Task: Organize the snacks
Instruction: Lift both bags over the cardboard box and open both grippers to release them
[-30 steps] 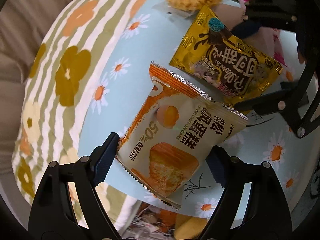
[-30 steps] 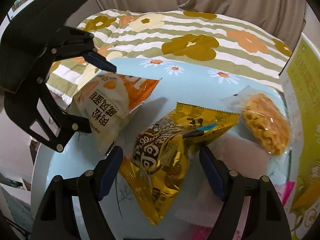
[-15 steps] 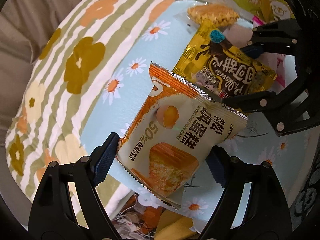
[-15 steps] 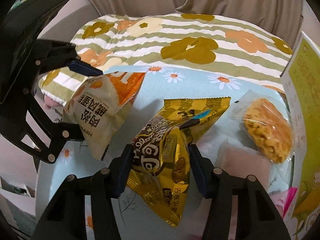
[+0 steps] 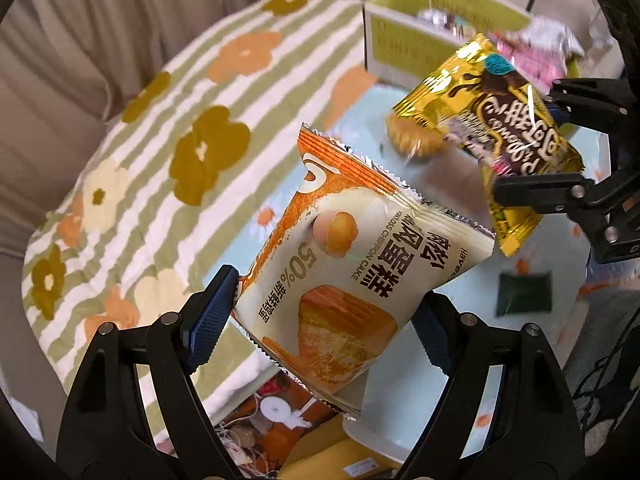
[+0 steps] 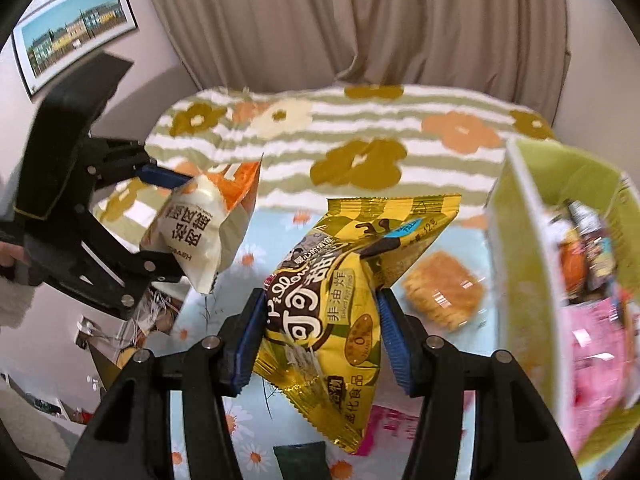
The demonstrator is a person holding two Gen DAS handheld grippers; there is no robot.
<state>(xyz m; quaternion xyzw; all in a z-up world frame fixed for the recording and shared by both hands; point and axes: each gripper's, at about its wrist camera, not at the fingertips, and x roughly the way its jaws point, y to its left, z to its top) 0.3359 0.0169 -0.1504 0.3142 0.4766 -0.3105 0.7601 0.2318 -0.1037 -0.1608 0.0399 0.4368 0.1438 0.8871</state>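
Note:
My left gripper (image 5: 324, 320) is shut on an orange-and-white chiffon cake packet (image 5: 352, 264), held in the air above the light blue daisy-print table (image 5: 460, 412). In the right wrist view that same packet (image 6: 200, 232) hangs at the left in the left gripper (image 6: 160, 220). My right gripper (image 6: 320, 336) is shut on a yellow snack bag (image 6: 344, 304), also lifted off the table; the bag (image 5: 500, 128) shows at the upper right of the left wrist view. A green box (image 6: 532, 264) with several snacks inside stands at the right.
A clear-wrapped golden cracker (image 6: 444, 292) lies on the table beside the box. A pink packet (image 6: 388, 420) and a small dark packet (image 6: 300, 460) lie near the front. A striped flower-print blanket (image 6: 360, 136) and curtains fill the back. Clutter sits below the table edge (image 5: 276, 408).
The right gripper closed on the yellow bag and lifted it off the table. The left gripper rose with the cake packet. The green box came into view.

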